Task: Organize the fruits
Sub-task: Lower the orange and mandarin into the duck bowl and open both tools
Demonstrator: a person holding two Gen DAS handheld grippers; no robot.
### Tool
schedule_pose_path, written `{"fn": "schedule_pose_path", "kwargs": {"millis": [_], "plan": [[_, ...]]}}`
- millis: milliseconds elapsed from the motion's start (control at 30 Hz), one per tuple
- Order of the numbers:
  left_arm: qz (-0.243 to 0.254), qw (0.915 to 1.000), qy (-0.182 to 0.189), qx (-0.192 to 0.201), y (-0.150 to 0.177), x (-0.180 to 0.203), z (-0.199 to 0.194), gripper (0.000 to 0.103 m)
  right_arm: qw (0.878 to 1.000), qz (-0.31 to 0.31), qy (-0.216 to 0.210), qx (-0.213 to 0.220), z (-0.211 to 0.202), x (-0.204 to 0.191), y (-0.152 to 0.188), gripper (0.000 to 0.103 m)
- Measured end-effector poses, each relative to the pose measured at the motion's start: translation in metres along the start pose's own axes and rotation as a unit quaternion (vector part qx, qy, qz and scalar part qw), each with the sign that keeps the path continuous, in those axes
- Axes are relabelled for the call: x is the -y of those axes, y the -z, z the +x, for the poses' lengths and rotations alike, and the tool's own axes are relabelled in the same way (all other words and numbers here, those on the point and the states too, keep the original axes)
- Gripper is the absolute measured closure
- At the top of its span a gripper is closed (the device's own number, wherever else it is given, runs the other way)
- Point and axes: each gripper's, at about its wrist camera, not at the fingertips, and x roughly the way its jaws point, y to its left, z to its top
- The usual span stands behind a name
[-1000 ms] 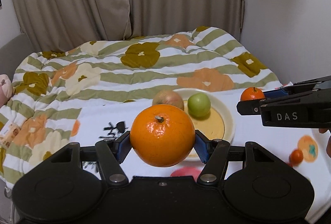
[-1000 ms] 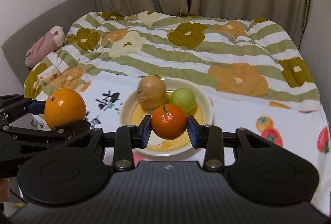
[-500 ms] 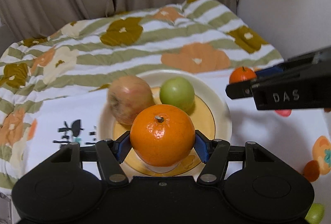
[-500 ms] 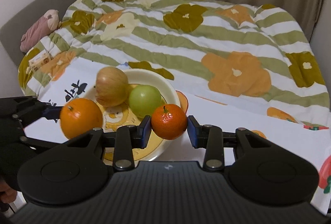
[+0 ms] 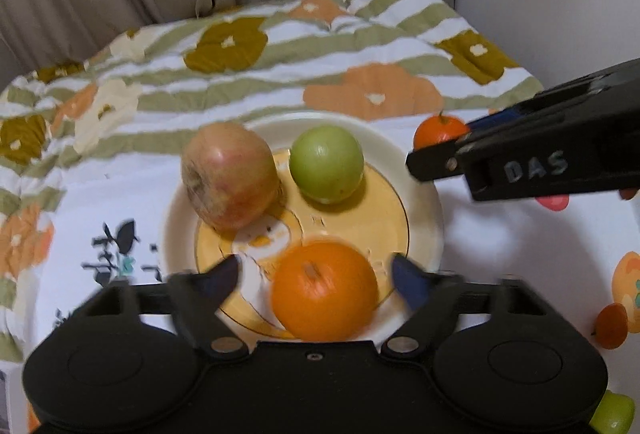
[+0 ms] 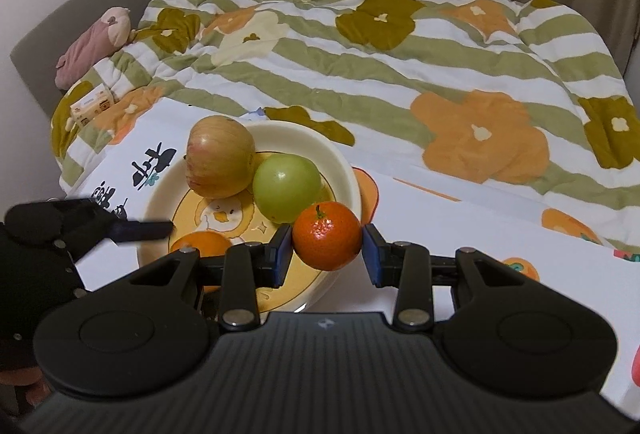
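Observation:
A cream plate with a yellow centre sits on the fruit-print cloth. It holds a red-yellow apple, a green fruit and a big orange. My left gripper is open, its fingers apart on either side of the orange, which rests on the plate's near part. My right gripper is shut on a small tangerine and holds it over the plate's right rim. The big orange shows partly behind the right gripper's finger. The tangerine also shows in the left wrist view.
The plate stands on a white fruit-print cloth at the front of a bed with a striped flower quilt. A pink plush toy and a small box lie at the left. A green fruit sits at the bottom right.
My left gripper has opened and let the big orange down onto the plate. My right gripper has moved closer to the plate with the tangerine still held.

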Motion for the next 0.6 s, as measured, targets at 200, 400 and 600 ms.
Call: {"fn": "schedule_pose_path", "kwargs": {"millis": [200, 400, 600], "plan": [[-0.005, 1.0, -0.001, 0.005, 0.007, -0.004, -0.018, 0.009, 1.0, -0.012, -0.016, -0.002, 0.001, -0.005, -0.002, 0.051], [-0.03, 0.9994, -0.016, 0.009, 0.019, -0.012, -0.035, 0.009, 0.999, -0.016, -0.035, -0.014, 0.011, -0.011, -0.004, 0.051], [-0.046, 0.9985, -0.027, 0.008, 0.026, -0.02, -0.039, 0.009, 0.998, -0.016, -0.049, -0.026, 0.025, -0.016, -0.003, 0.051]]}}
